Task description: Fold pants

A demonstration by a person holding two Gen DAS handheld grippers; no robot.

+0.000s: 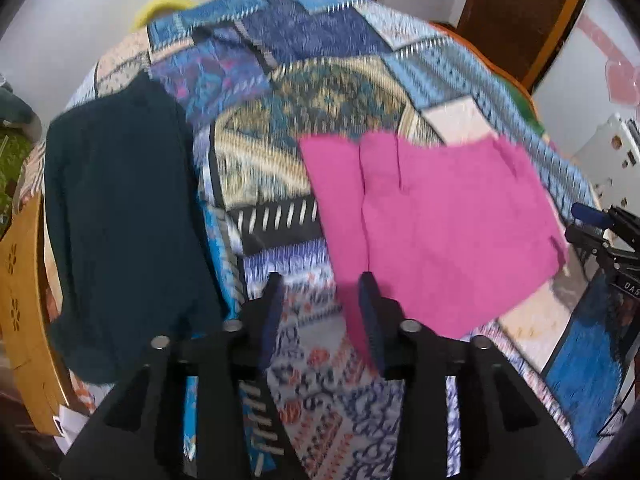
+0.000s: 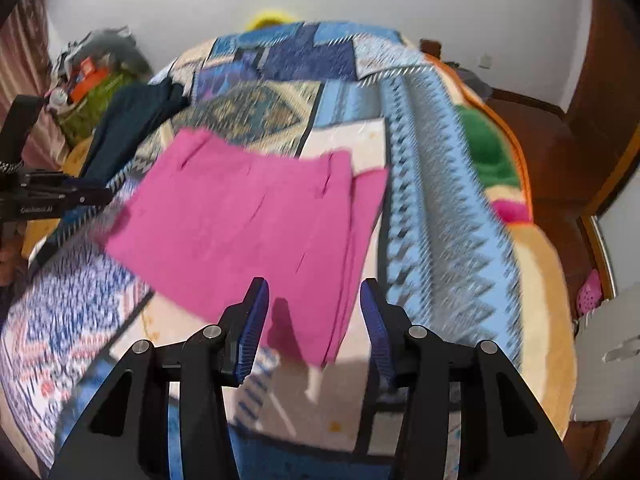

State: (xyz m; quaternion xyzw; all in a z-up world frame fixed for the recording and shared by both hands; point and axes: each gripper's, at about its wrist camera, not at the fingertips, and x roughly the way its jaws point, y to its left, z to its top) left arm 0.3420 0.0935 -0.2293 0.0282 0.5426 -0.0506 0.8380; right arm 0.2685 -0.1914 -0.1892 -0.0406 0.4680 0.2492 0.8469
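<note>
Pants: pink pants [image 1: 432, 232], already folded into a flat, roughly rectangular packet of several layers, lying on the patterned bedspread [image 1: 320, 92] toward the near edge of the bed.
Layers: stacked edges visible along the right side in the right wrist view [image 2: 356, 240], with a small corner drooping at the near end.
Handling: thin, soft and light by the look of it (likely to sag and slide open if lifted by one corner); no stiffness to hold a crease unaided.
Where to grip: judged best at the two near corners of the packet, pinching all layers together, or along the stacked edge so nothing peels apart.
Left gripper: left gripper [image 1: 320, 300] over the bedspread just beside the near left edge of the pants, fingers spread apart with only bedspread between them, nothing pinched.
Right gripper: right gripper [image 2: 314, 304] over the near end of the packet, fingers spread with pink cloth seen in the gap between them, pads not pressing on it.
Other garment: dark garment [image 1: 120, 220] lying well apart, toward the left side of the bed.
Surroundings: yellow object [image 1: 164, 6] at the far end of the bed against a pale wall; wooden door [image 1: 520, 12] at upper right.
Picture quality: both views smeared by motion blur, fine seams hard to tell.
</note>
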